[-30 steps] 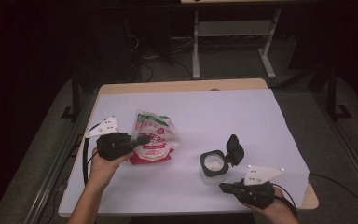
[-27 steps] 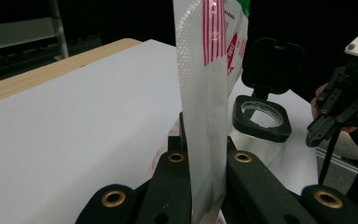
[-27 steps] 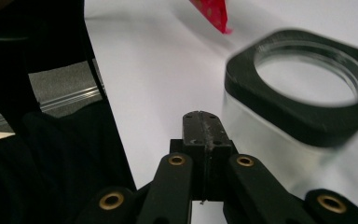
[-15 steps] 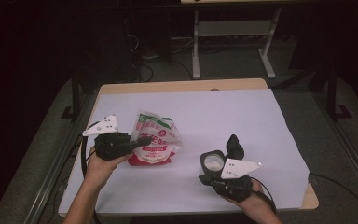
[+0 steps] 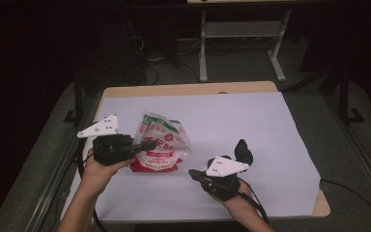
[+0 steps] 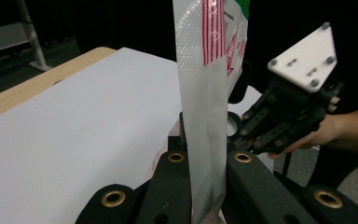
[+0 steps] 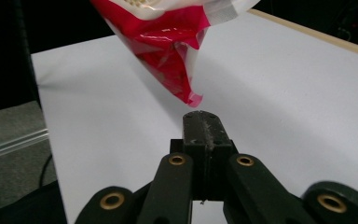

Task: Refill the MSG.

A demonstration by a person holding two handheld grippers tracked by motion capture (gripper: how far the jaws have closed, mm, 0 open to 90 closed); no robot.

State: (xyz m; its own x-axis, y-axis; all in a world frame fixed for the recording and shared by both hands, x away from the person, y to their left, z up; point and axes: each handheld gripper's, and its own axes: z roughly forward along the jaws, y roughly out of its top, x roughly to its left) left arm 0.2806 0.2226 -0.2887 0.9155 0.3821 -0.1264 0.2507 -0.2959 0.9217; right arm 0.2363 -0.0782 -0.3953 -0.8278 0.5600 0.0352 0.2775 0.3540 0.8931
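The left gripper (image 5: 147, 145) was clamped on the bag (image 5: 162, 142), jaws pinched tight on its clear sealed edge strip, w/ nothing else between them. In the left gripper view that strip (image 6: 205, 116) rose straight up from between the jaws: thin, glossy plastic, finely dimpled at the seal, w/ red vertical stripes higher up and a bit of green at the top corner. The bag hung just ahead of the left gripper, tilted, its lower edge on or just above the sheet; can't tell which.

Print on the bag: red & white panels, green band along the top, red characters on the front, too small & blurry to read. No brand legible.

The right gripper (image 5: 194, 173) sat well apart from the left one, nearer the person's side, its tips pointing toward the bag. Its jaws were closed together, empty, tips meeting as one black block (image 7: 203, 128) in the right gripper view. Just beyond those tips the bag's crinkled red bottom corner (image 7: 179, 74) hung, not touching them.

Just behind the right gripper stood a small black object (image 5: 244, 152), rounded, matte. Everything lay over a smooth white sheet (image 5: 251, 125) on a light wood table (image 5: 183, 89).
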